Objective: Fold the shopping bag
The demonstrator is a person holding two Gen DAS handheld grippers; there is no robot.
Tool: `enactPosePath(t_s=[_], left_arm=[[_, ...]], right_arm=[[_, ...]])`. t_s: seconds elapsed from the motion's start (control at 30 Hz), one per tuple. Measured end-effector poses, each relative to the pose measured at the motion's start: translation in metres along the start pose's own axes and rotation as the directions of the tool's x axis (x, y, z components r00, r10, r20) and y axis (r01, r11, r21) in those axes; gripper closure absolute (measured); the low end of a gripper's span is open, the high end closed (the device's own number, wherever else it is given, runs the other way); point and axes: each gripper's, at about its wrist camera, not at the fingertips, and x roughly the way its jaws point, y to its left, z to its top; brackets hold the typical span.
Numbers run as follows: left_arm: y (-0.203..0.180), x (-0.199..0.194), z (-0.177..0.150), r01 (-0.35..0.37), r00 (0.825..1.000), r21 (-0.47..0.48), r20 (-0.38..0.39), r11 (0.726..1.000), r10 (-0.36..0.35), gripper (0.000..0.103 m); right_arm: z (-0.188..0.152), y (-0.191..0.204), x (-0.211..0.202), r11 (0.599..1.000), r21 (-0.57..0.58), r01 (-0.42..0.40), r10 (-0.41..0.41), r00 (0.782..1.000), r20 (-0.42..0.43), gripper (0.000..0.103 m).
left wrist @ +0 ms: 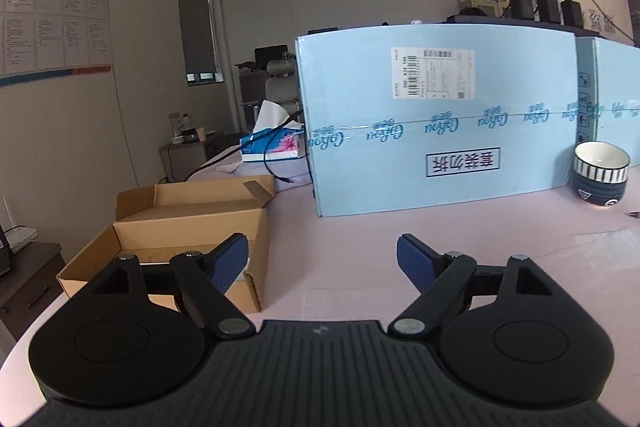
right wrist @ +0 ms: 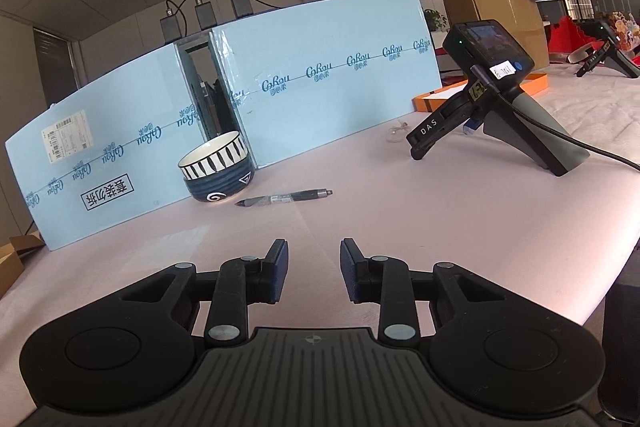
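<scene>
No shopping bag shows in either view. My left gripper (left wrist: pixel 322 255) hangs over the pink table cover (left wrist: pixel 360 247), its blue pads wide apart with nothing between them, and it is open. An open cardboard box (left wrist: pixel 176 223) lies just left of its left finger. My right gripper (right wrist: pixel 314 259) stands above the pink table cover (right wrist: pixel 400 219) with a narrower gap between its pads. That gap holds nothing, so it is open too. A pen (right wrist: pixel 286 197) lies on the cover ahead of it.
Big light-blue cartons (left wrist: pixel 436 123) (right wrist: pixel 328 79) wall off the back of the table. A striped bowl (left wrist: pixel 600 173) (right wrist: pixel 218 173) stands in front of them. A tissue box (left wrist: pixel 272 147) sits far left. A spare handheld gripper (right wrist: pixel 500 95) with a cable rests at right, near an orange tray (right wrist: pixel 444 99).
</scene>
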Motion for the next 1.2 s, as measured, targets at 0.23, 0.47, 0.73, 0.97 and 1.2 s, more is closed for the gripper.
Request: enactPosePath(t_s=[0.23, 0.47, 0.73, 0.97, 1.2], left_arm=[[-0.076, -0.023, -0.050, 0.214, 0.972, -0.053, -0.085, 0.975, -0.218, 0.044], [-0.110, -0.016, -0.060, 0.224, 0.971, -0.019, -0.083, 0.974, -0.225, 0.052], [-0.098, -0.011, -0.069, 0.162, 0.983, 0.028, -0.091, 0.986, -0.159, 0.052], [-0.071, -0.006, -0.083, 0.121, 0.977, -0.003, -0.179, 0.993, -0.119, 0.052], [-0.056, -0.018, -0.093, 0.086, 0.979, 0.010, -0.186, 0.996, -0.083, 0.039]], right_arm=[[-0.004, 0.024, 0.008, 0.993, -0.039, -0.112, 0.110, 0.993, -0.046, 0.081], [-0.008, 0.052, 0.012, 0.979, -0.067, -0.193, 0.187, 0.979, -0.085, 0.081], [-0.018, 0.094, 0.024, 0.968, -0.096, -0.232, 0.220, 0.968, -0.123, 0.081], [-0.031, 0.107, 0.033, 0.972, -0.137, -0.191, 0.165, 0.970, -0.179, 0.080], [-0.033, 0.088, 0.026, 0.976, -0.188, -0.106, 0.071, 0.980, -0.186, 0.076]])
